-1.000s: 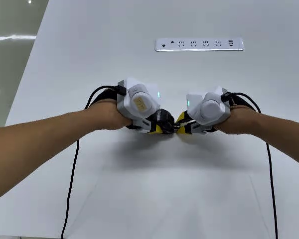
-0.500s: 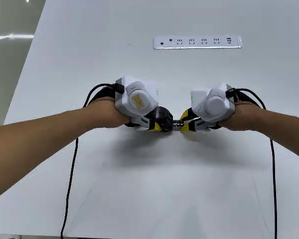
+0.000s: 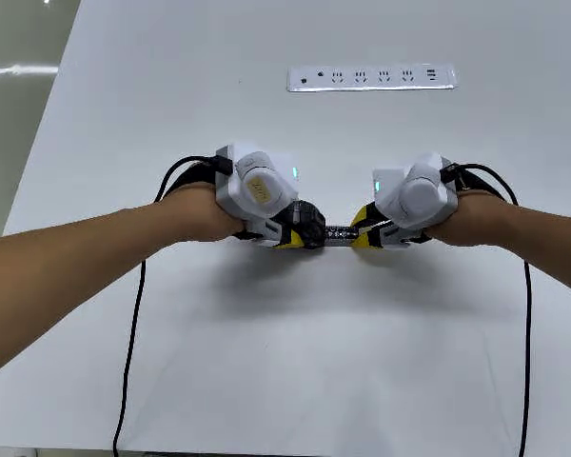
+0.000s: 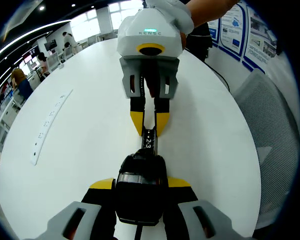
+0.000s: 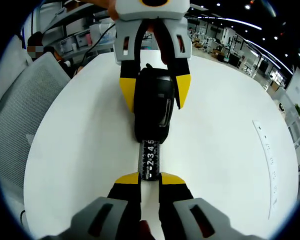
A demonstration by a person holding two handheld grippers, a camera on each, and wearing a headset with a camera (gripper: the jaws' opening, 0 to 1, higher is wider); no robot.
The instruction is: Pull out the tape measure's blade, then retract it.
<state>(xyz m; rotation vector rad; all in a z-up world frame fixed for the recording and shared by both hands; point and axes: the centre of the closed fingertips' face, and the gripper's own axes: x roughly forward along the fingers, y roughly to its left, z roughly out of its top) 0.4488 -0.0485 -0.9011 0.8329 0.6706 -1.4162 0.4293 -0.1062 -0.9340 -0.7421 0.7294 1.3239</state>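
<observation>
Over the desk [image 3: 295, 362], tape measure [image 5: 154, 102] is clamped in left claw [image 4: 141, 184], blade [image 5: 150, 160] pinched in right claw [image 5: 150, 180]; little is drawn out, retraction not yet done.

One tape [image 3: 309, 225], with one blade [image 3: 341, 231] out of it. Two grippers, left gripper [image 3: 295, 235] and right gripper [image 3: 364, 237], each with two yellow-tipped jaws. Two hands, left hand [image 3: 202, 214] and right hand [image 3: 471, 217], one per gripper. Two black cables [image 3: 133, 324], one trailing from each gripper. One table [image 3: 295, 362]. One strip [image 3: 371, 77] at its far side; sockets too small to count. One mesh chair [image 4: 270, 125] in each gripper view; same one or two, cannot tell.
</observation>
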